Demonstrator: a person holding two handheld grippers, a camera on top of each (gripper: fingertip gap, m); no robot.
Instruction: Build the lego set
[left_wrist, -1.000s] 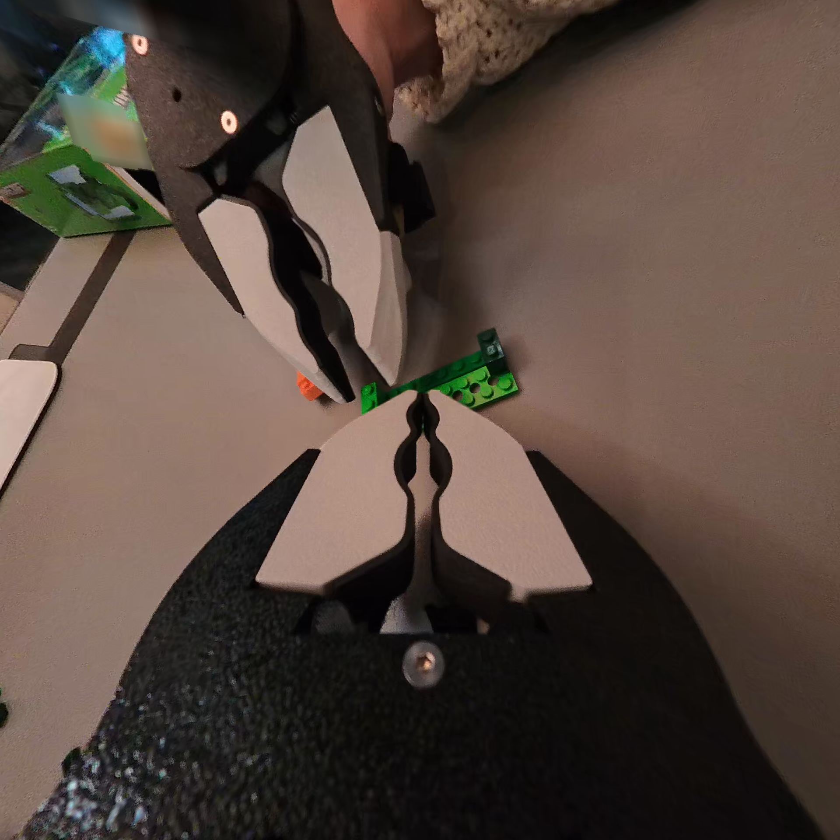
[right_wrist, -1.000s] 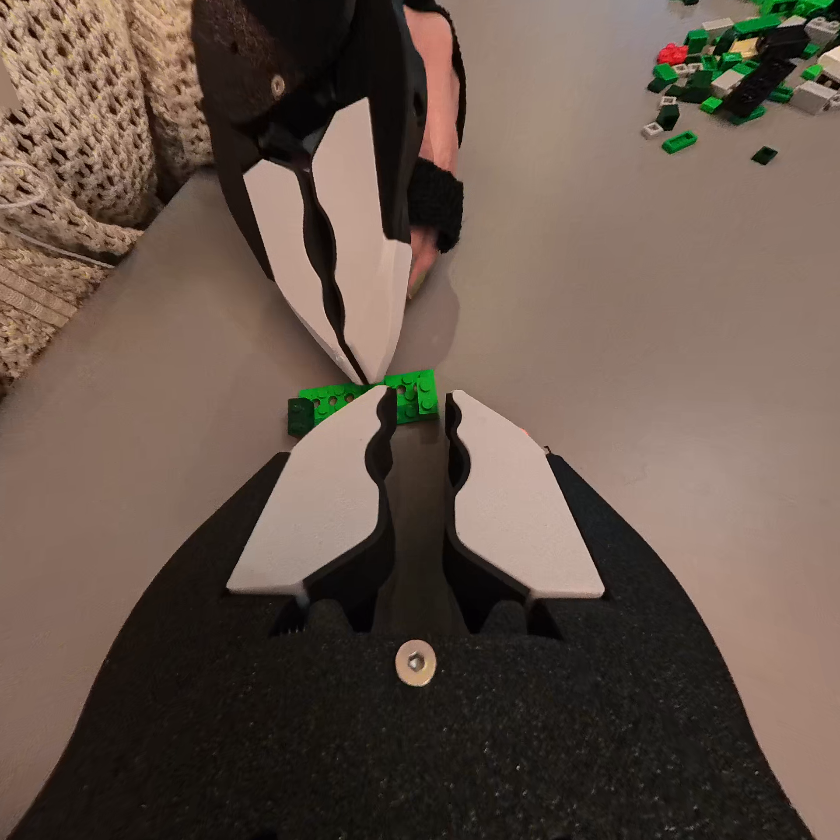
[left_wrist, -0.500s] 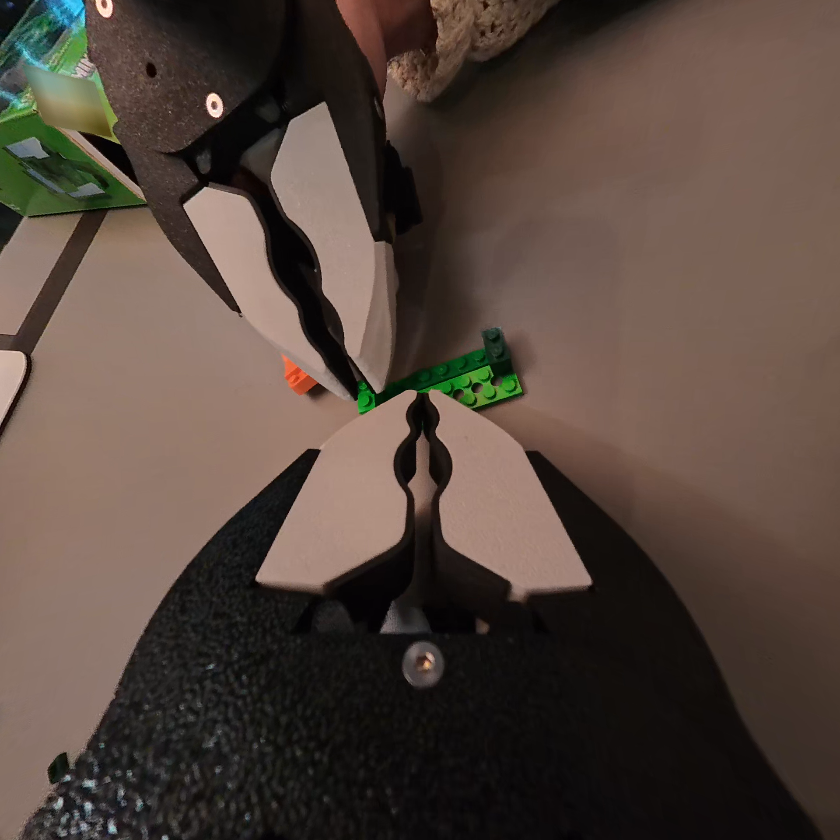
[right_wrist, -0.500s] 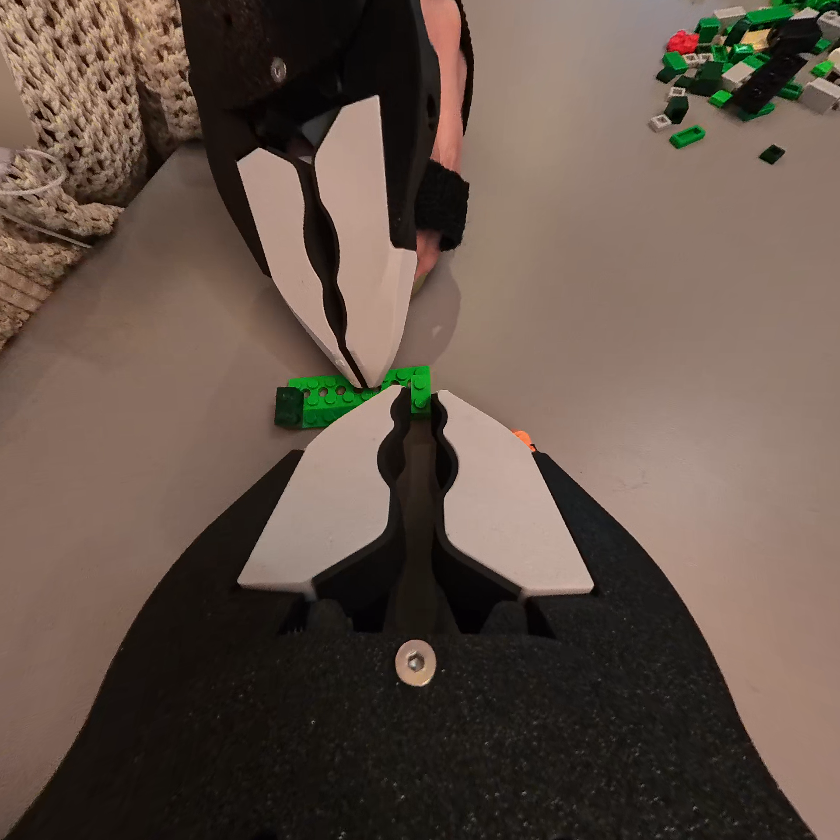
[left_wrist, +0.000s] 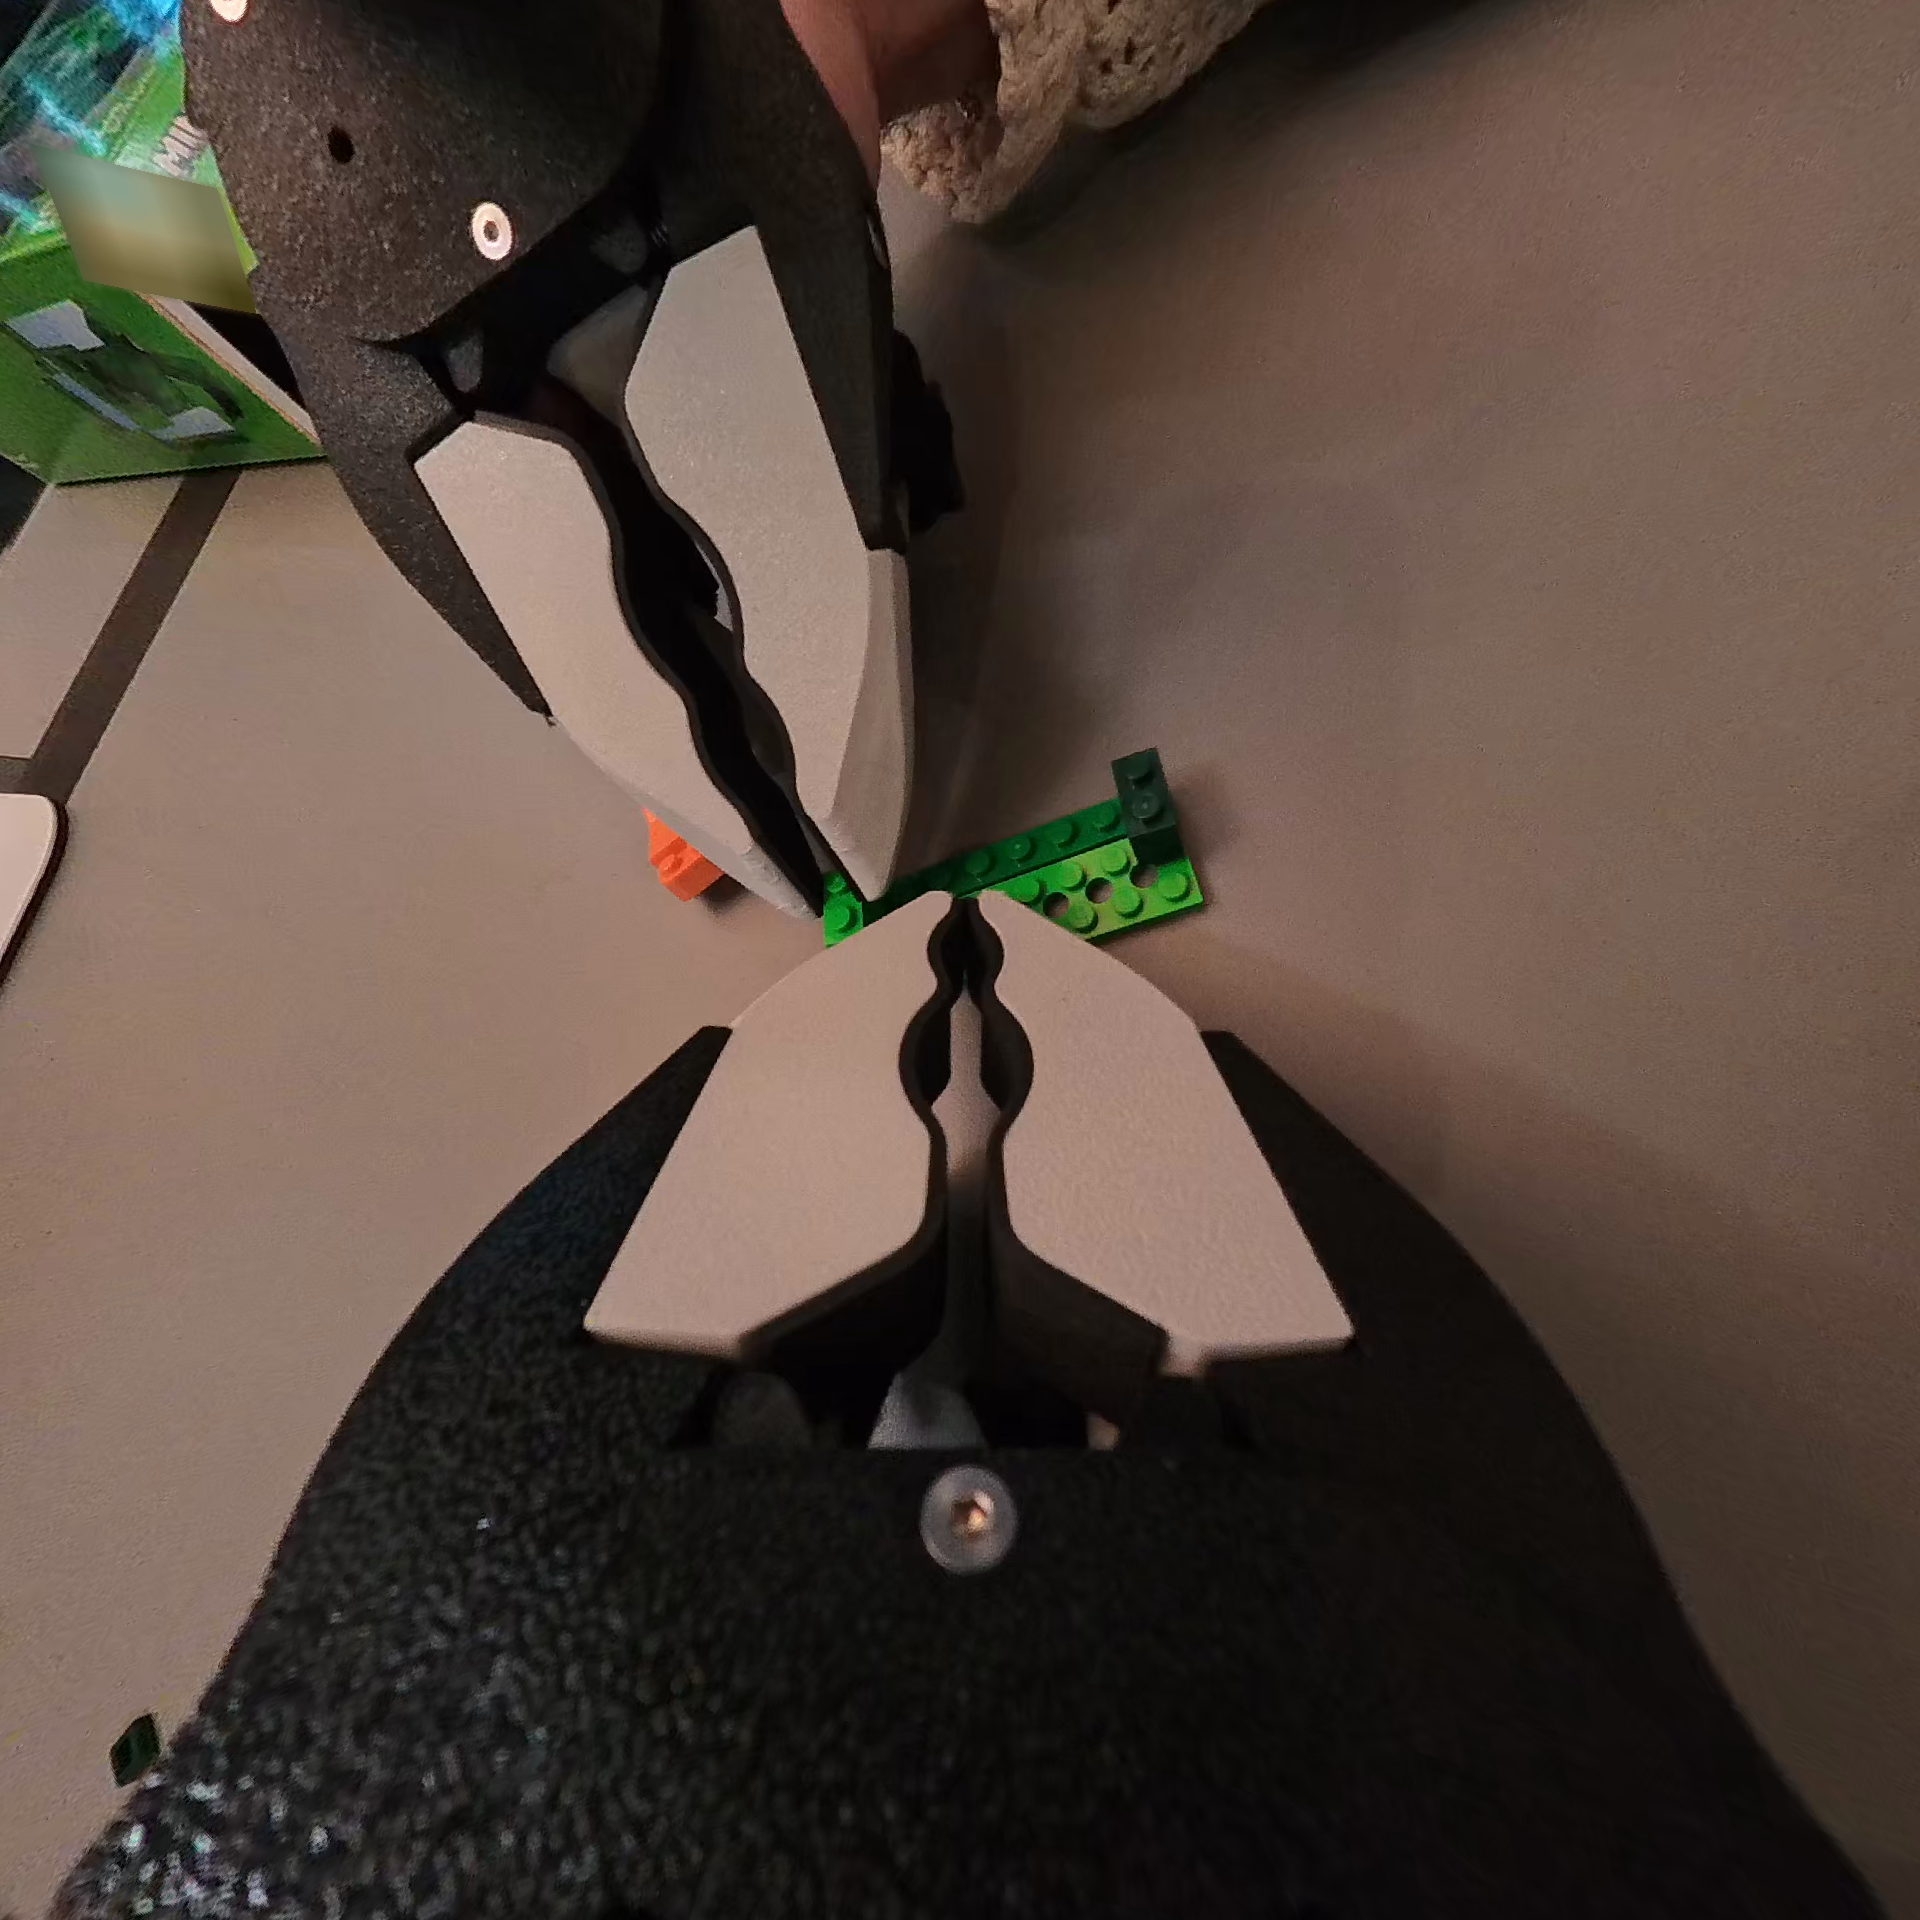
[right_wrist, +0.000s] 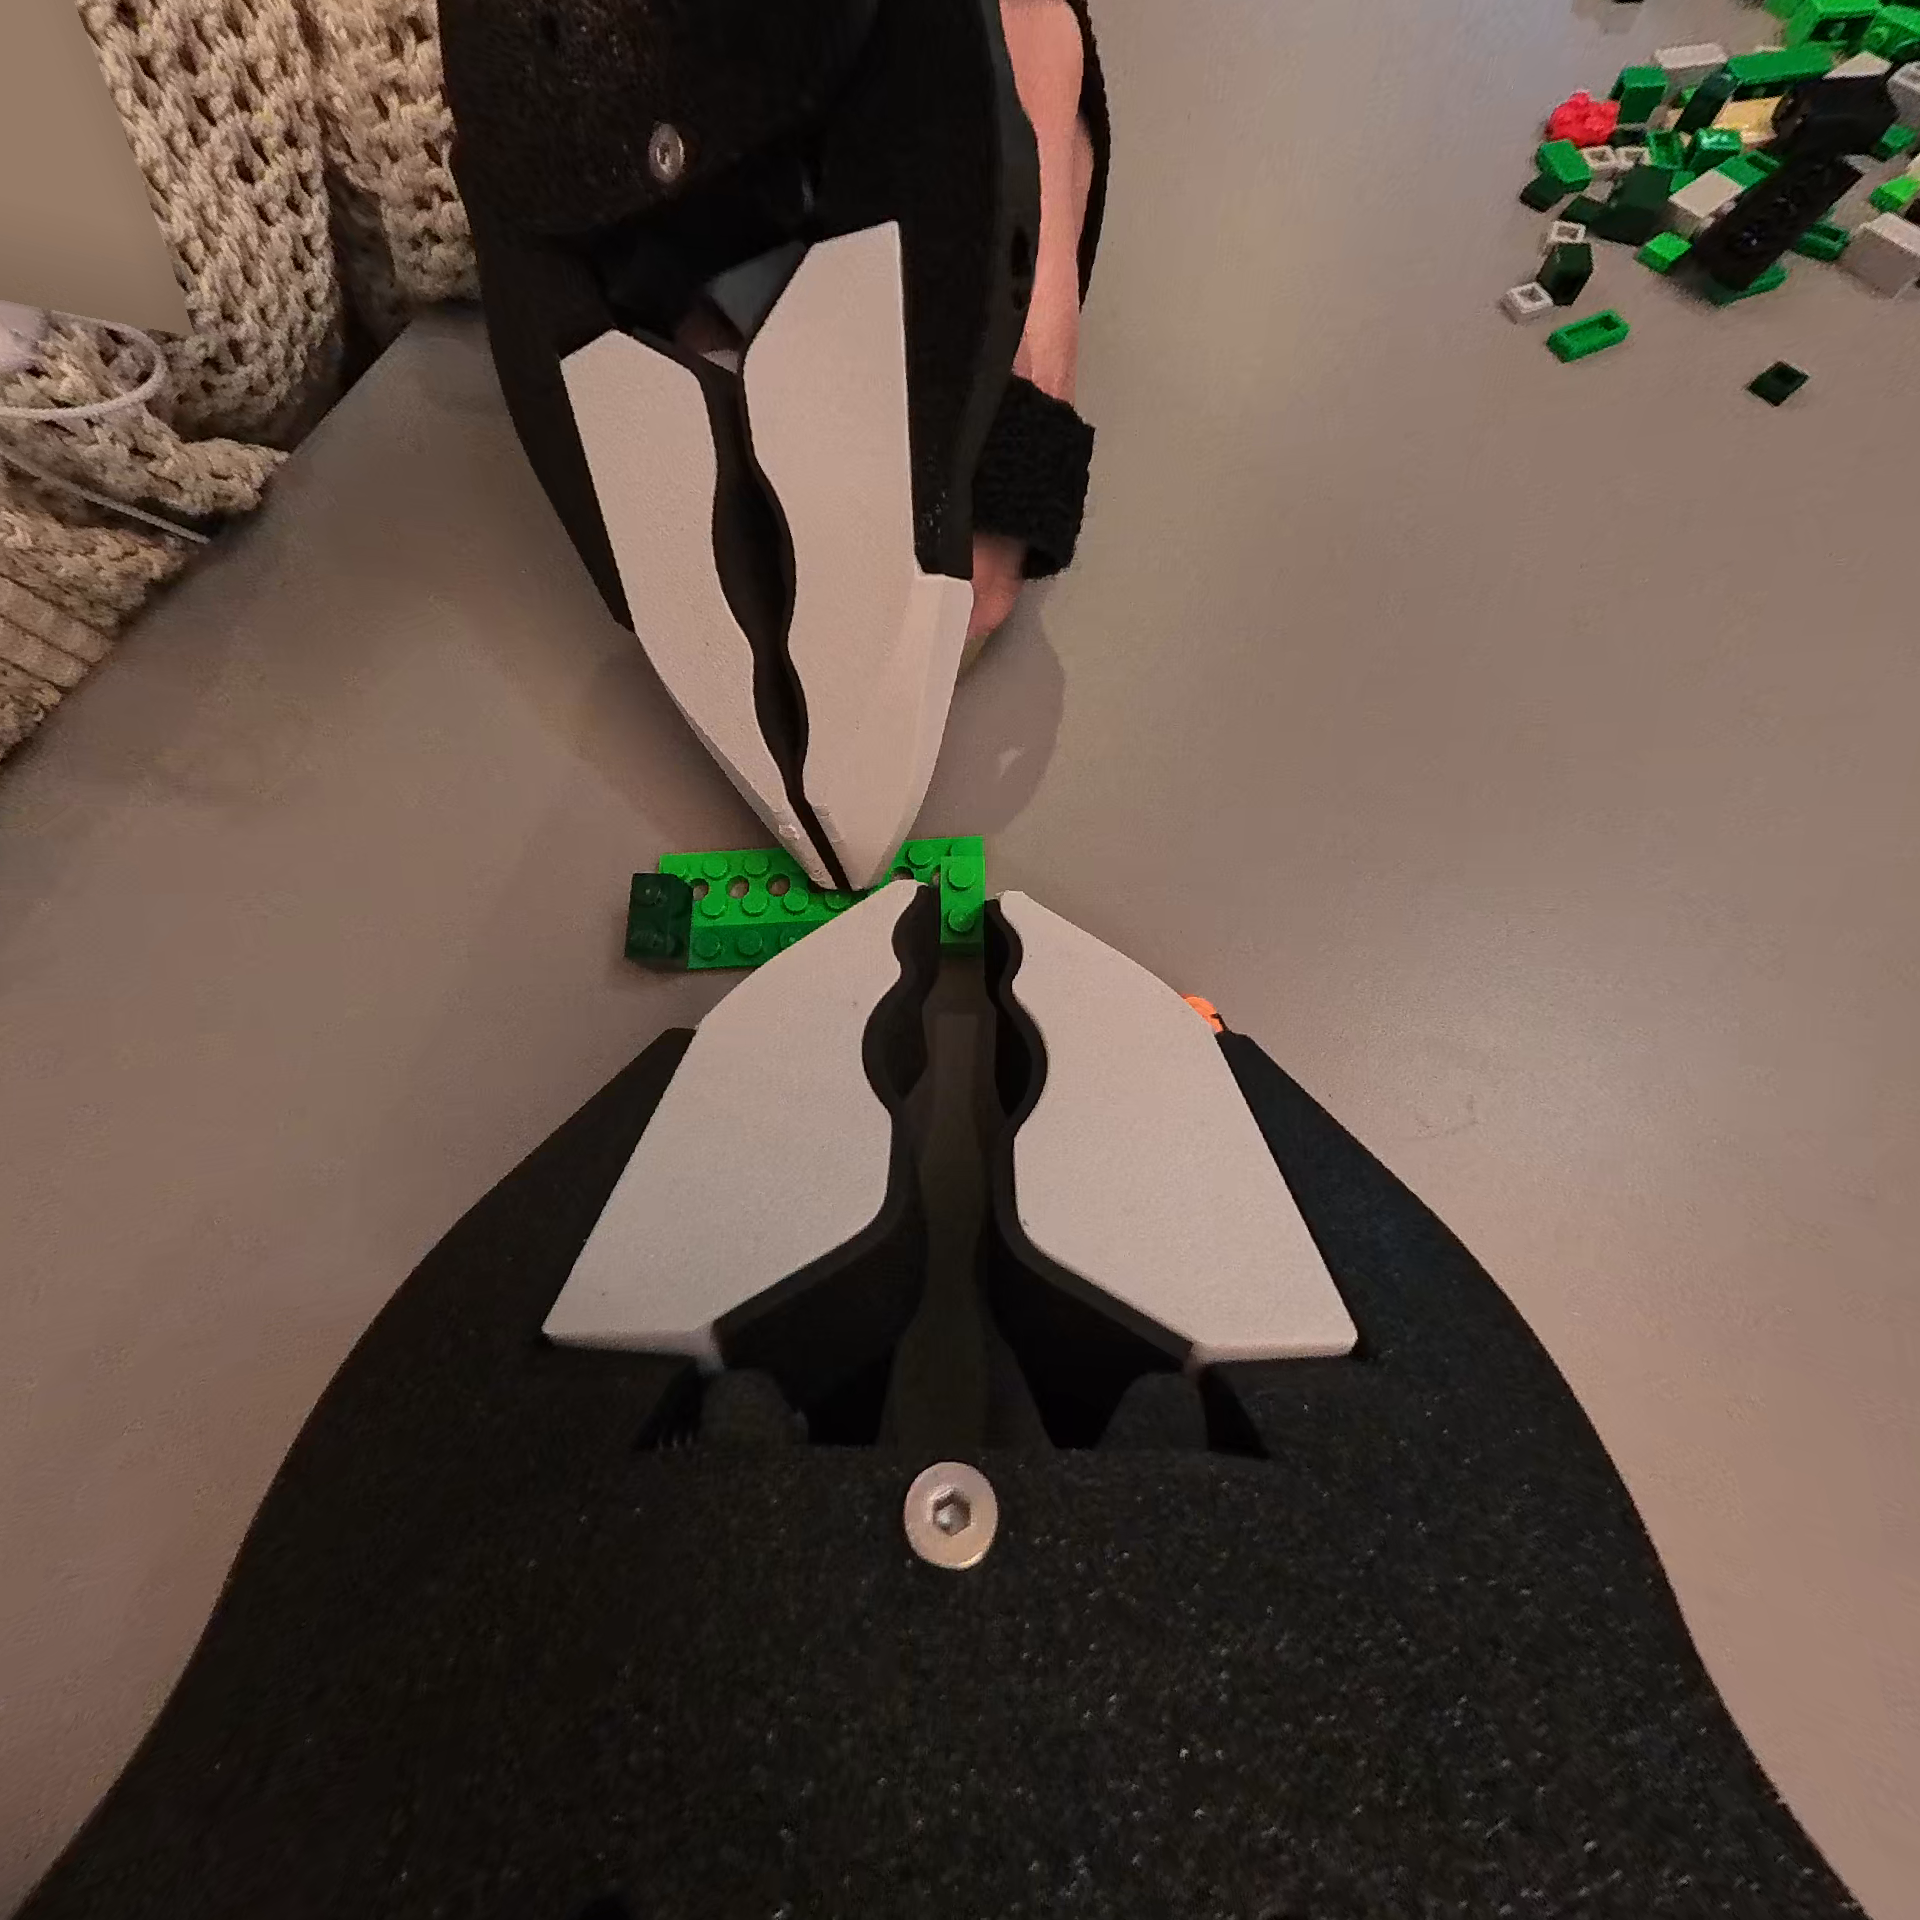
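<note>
A bright green Lego plate assembly lies flat on the grey table, with a dark green brick on one end. It also shows in the right wrist view, dark green brick at its left. My left gripper is shut and empty, its tips resting on top of the plate. My right gripper is closed narrowly on the plate's other end, where a small green brick sits between its tips; it also shows in the left wrist view.
An orange brick lies on the table just beside the right gripper. A pile of loose green, black, grey and red bricks sits at the far right. A green box stands at the far left. Knitted sleeves are at the table edge. The grippers are tip to tip, or close to it.
My right gripper's jaws have closed from wide apart to a narrow gap around the green plate's end. My left gripper has stayed shut on the plate.
</note>
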